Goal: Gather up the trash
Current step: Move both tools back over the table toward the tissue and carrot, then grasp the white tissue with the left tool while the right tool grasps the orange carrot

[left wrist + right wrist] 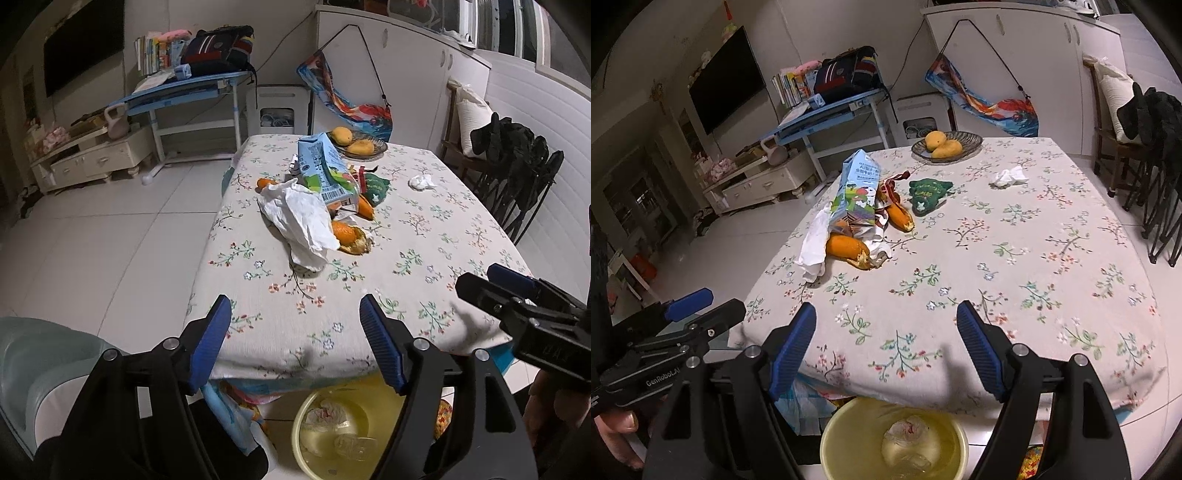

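Trash sits in a heap on the flowered tablecloth (424, 236), centre of the left wrist frame and left of centre in the right wrist frame. The heap: a blue milk carton (325, 166) lying tipped over, a crumpled white plastic bag (301, 221) nearest me, orange peel (347, 236) tucked against the bag, a second peel (899, 216) beyond it, and a green wrapper (927, 194) just to the right. One crumpled tissue (1008, 177) lies well apart, upper right of the cloth. The dish of mangoes (945, 146) at the far edge I judge is not trash.

Long axis of the carton runs away from me and slightly leftward in the right wrist frame; the bag trails along the same line toward the near left table edge.

My left gripper (295, 343) hangs over the near table edge, jaws standing wide, nothing between the pads. My right gripper (886, 347) is likewise spread wide and empty. Each shows at the edge of the other's frame, side by side.

Yellow basin (849, 417) sits on the floor below the near edge, bottom of both frames, already holding wadded tissue.

Judgement: the heap lies straight ahead of the left gripper, up and left of the right. Left is nearer to the bag; right is nearer to the lone tissue.
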The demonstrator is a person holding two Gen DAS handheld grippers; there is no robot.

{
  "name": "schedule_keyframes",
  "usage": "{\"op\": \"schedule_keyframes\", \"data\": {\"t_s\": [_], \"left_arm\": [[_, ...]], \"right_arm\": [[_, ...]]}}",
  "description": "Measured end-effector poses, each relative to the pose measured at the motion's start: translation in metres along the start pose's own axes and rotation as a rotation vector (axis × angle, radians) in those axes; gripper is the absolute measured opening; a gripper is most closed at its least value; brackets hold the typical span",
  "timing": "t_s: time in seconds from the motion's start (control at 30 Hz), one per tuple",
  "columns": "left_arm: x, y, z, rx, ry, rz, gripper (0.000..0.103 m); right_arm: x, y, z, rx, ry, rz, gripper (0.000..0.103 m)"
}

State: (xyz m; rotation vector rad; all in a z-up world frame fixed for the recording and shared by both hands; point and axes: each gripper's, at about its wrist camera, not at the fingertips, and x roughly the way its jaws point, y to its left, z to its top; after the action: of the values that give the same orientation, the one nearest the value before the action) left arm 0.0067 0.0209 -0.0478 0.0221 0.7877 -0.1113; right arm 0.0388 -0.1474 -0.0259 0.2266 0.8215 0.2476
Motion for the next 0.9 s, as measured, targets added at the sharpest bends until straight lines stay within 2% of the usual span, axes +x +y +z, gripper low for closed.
{"op": "schedule_keyframes", "data": {"t_s": [0.53,0.77,0.9], "left_arm": [[0.072,0.012,0.041,-0.085,0.095,0.026,0.07],[0.102,0.001,0.062,-0.077,0.109,0.014,0.07],[0.118,0.006,0.068,-0.107,0.134,0.001,0.07]], "right_arm": [[0.042,-0.009,0.014,0.019,0.077,-0.036,0.076],[0.052,-0.006,0.016,-0.014,0.091,-0.044,0.075],[0.058,-0.006,0.019,-0.021,0.093,-0.037,0.076]]}}
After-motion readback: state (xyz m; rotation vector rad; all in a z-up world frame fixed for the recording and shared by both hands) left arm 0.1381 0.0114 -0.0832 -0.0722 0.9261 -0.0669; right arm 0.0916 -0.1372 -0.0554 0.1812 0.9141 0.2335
